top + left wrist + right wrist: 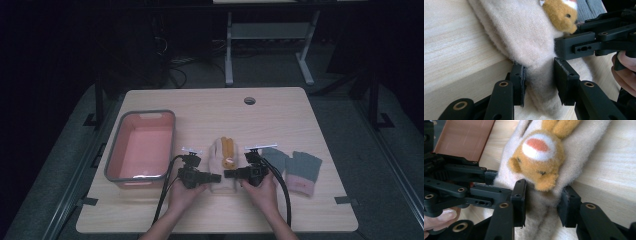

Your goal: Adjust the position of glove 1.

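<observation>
A cream mitten with an orange plush animal on it lies in the middle of the wooden table. My left gripper comes at its cuff from the left and my right gripper from the right, tips nearly meeting. In the left gripper view the left gripper has both pads pressed on the cream cuff, with the right gripper just beyond. In the right gripper view the right gripper squeezes the cuff below the animal's face, and the left gripper stands beside it.
A pink basin with a grey rim stands at the left of the table. A pair of grey gloves with pink cuffs lies right of the mitten. A round cable hole sits near the table's far edge.
</observation>
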Demonstrator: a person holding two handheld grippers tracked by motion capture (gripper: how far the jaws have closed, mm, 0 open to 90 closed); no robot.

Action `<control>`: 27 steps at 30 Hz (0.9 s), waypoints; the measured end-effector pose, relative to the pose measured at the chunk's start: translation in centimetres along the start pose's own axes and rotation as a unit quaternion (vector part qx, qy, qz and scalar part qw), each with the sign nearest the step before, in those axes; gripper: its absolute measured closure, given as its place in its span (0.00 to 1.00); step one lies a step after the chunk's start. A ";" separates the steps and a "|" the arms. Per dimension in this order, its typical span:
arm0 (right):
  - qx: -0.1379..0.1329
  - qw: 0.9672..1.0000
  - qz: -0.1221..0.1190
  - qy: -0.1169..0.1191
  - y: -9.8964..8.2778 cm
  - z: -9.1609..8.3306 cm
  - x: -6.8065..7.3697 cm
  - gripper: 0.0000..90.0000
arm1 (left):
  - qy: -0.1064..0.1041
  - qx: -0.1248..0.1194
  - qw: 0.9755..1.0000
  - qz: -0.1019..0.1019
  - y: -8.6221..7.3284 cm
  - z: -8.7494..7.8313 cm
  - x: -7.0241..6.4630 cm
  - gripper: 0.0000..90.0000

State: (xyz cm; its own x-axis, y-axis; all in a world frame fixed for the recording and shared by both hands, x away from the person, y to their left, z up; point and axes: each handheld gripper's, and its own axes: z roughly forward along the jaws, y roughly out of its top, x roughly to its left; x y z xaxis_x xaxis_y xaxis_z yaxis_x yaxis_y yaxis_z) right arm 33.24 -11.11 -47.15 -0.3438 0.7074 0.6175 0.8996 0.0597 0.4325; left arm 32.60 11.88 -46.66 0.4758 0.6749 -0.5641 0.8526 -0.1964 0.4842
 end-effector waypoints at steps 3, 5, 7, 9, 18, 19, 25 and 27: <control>0.004 1.000 0.011 0.008 0.0 0.1 -0.1 0.73 | -0.001 0.000 1.000 -0.001 0.1 0.1 0.0 0.70; 0.004 1.000 0.014 0.011 0.1 0.1 -0.2 0.75 | -0.003 0.000 1.000 0.003 0.1 0.2 0.1 0.71; 0.004 1.000 0.013 0.010 0.0 0.1 -0.3 0.76 | -0.006 0.000 1.000 -0.003 0.1 0.2 0.1 0.71; 0.003 1.000 0.014 0.009 0.0 0.1 -0.2 0.76 | -0.008 0.001 1.000 -0.004 0.1 0.2 0.2 0.72; 0.003 1.000 0.012 0.010 0.0 0.1 -0.1 0.78 | -0.020 0.003 1.000 -0.001 0.2 0.2 0.5 0.73; 0.003 1.000 0.012 0.009 0.0 0.1 -0.1 0.78 | -0.019 0.001 1.000 0.000 0.2 0.2 0.5 0.73; 0.005 1.000 0.019 0.011 -0.1 0.0 -0.1 0.81 | -0.032 0.006 0.999 -0.008 0.4 0.3 0.7 0.74; 0.004 1.000 0.018 0.015 0.0 0.0 -0.1 0.82 | -0.034 0.006 0.999 -0.008 0.4 0.3 0.8 0.75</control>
State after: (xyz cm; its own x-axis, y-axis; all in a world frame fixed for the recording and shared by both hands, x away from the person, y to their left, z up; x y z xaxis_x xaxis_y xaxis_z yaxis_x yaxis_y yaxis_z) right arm 33.24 -11.17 -47.25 -0.3188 0.6880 0.6520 0.9139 0.0408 0.4038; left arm 33.36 12.12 -47.09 0.4750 0.6281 -0.6164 0.8626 -0.1937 0.4673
